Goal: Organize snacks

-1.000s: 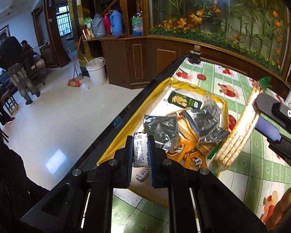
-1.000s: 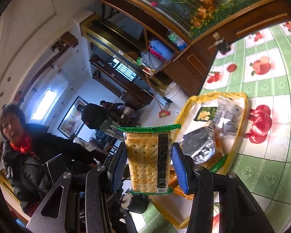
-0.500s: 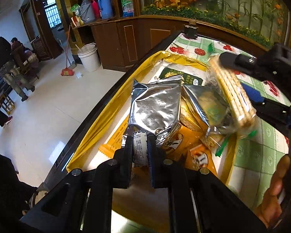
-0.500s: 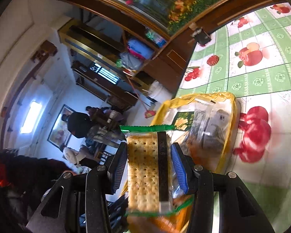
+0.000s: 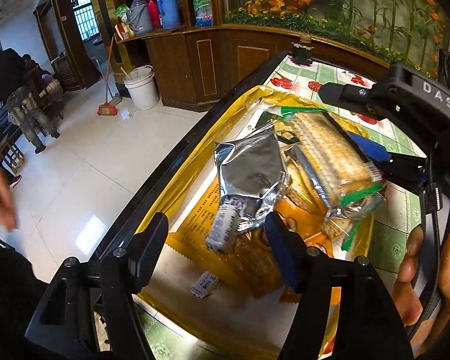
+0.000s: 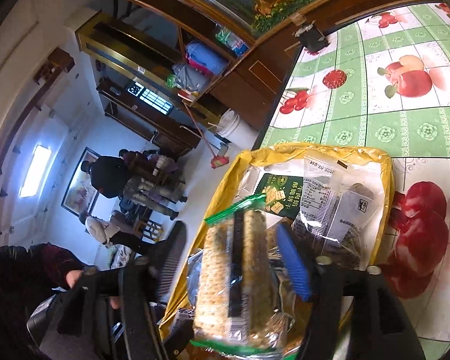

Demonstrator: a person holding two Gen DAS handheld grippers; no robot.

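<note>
- Green-checked cloth with printed fruit covers the bench; behind it stands a dark wooden cabinet, and people are further off in the room.
- Near the bench edge lies a large yellow bag, spread open like a tray; the snacks are gathered on it.
- Left gripper: its jaws have just been opening and now stand wide; a small white-wrapped roll is between them, but the pads do not press on it; it rests against a silver foil pouch in the pile.
- Right gripper: its jaws have also just been opening; the cracker pack with green ends is between them, free of both pads as far as I can see; in the left wrist view this pack lies slanted on top of the heap.
- Already on the bag: a dark green biscuit packet, a clear packet with a label, orange wrappers, and one more small white roll close to the near edge.
- My judgement: both carried items are now delivered, so this placing step is about done; whether more snacks wait outside the bag I cannot tell, since no other is in view; the heap is loose, not yet neat.
</note>
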